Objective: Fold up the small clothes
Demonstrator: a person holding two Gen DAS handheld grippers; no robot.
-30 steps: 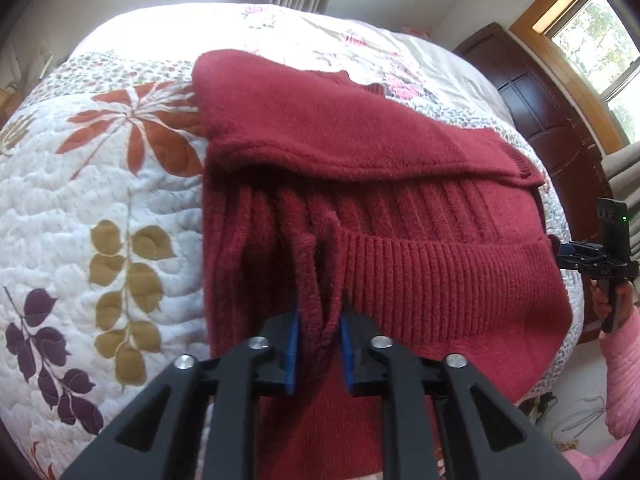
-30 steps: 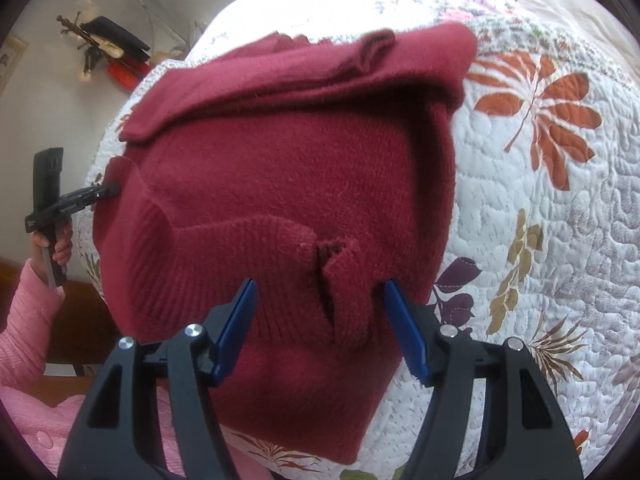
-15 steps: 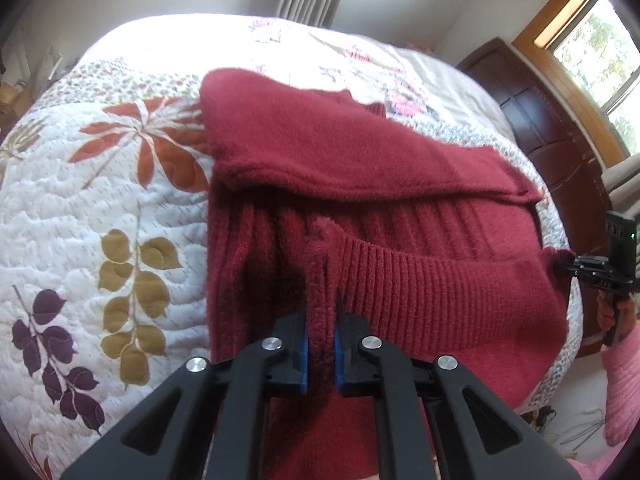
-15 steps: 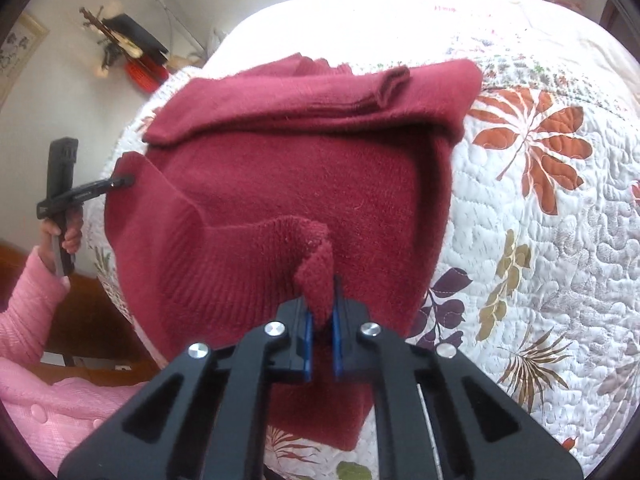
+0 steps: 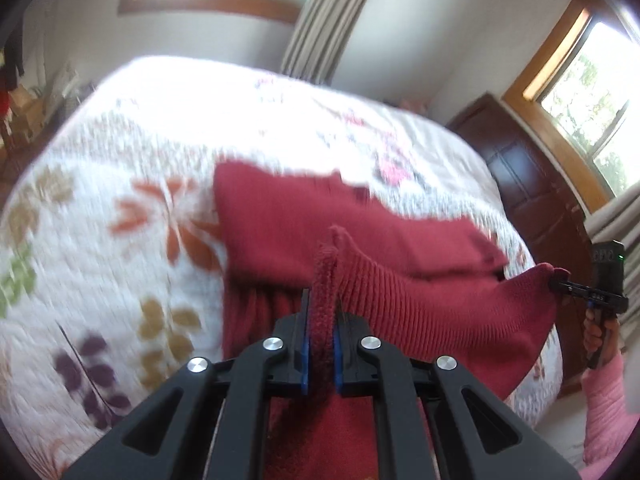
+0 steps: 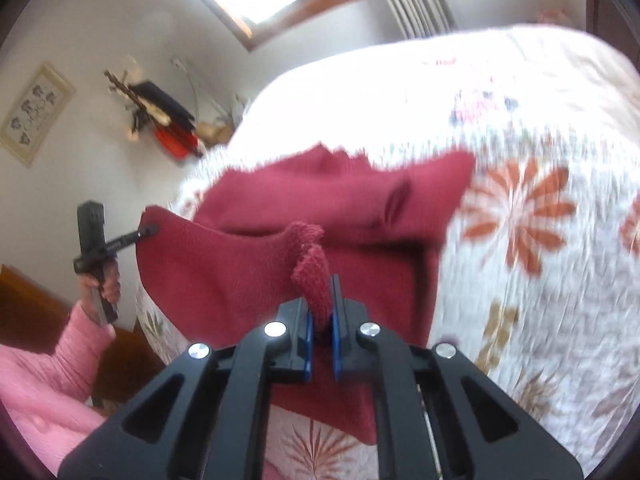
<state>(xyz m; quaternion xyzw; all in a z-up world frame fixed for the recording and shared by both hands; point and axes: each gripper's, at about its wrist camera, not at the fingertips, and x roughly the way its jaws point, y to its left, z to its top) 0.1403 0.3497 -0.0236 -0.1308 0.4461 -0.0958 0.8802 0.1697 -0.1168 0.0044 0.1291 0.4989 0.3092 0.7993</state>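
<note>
One sweater [image 5: 420, 312], two clamped claws [image 5: 320, 320]

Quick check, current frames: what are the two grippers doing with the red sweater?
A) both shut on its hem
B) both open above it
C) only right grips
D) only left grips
A: the left gripper and the right gripper each pinch a bunch of the red sweater hem, held raised above the quilt.
</note>
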